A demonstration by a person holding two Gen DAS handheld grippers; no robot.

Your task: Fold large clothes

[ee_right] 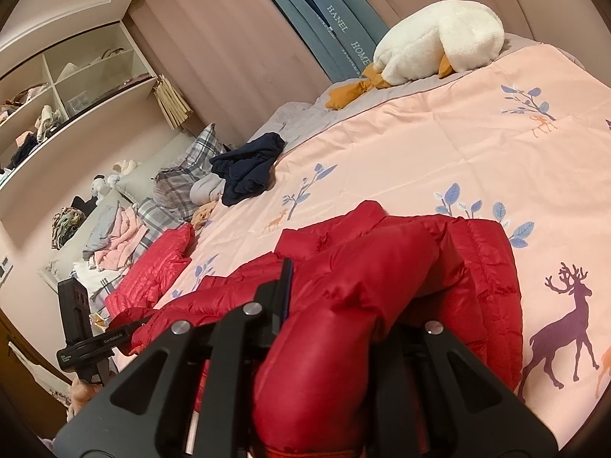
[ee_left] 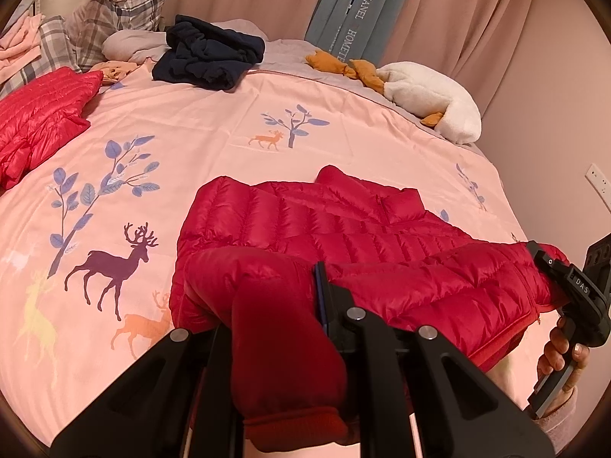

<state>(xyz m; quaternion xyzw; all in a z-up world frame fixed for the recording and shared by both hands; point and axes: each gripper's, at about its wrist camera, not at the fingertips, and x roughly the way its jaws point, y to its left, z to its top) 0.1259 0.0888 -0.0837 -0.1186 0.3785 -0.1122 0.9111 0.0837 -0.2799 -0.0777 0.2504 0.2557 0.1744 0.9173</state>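
Holding a sleeve cuff in each tool, you have the red puffer jacket [ee_left: 328, 236] spread front-up on the bed [ee_left: 183, 122], collar away from you, so both sleeves can fold inward. Your left gripper [ee_left: 290, 328] has its jaws pinching the left sleeve [ee_left: 275, 362] near the cuff, lifted over the jacket body. Your right gripper [ee_right: 336, 328] pinches the other sleeve [ee_right: 343, 328] likewise, its fabric bulging between the jaws. Gripping by the cuffs probably keeps the slippery quilting from sliding. A second red jacket [ee_left: 42, 114], a dark garment [ee_left: 210, 53] and a plush goose [ee_left: 431, 95] lie well apart, leaving the fold room.
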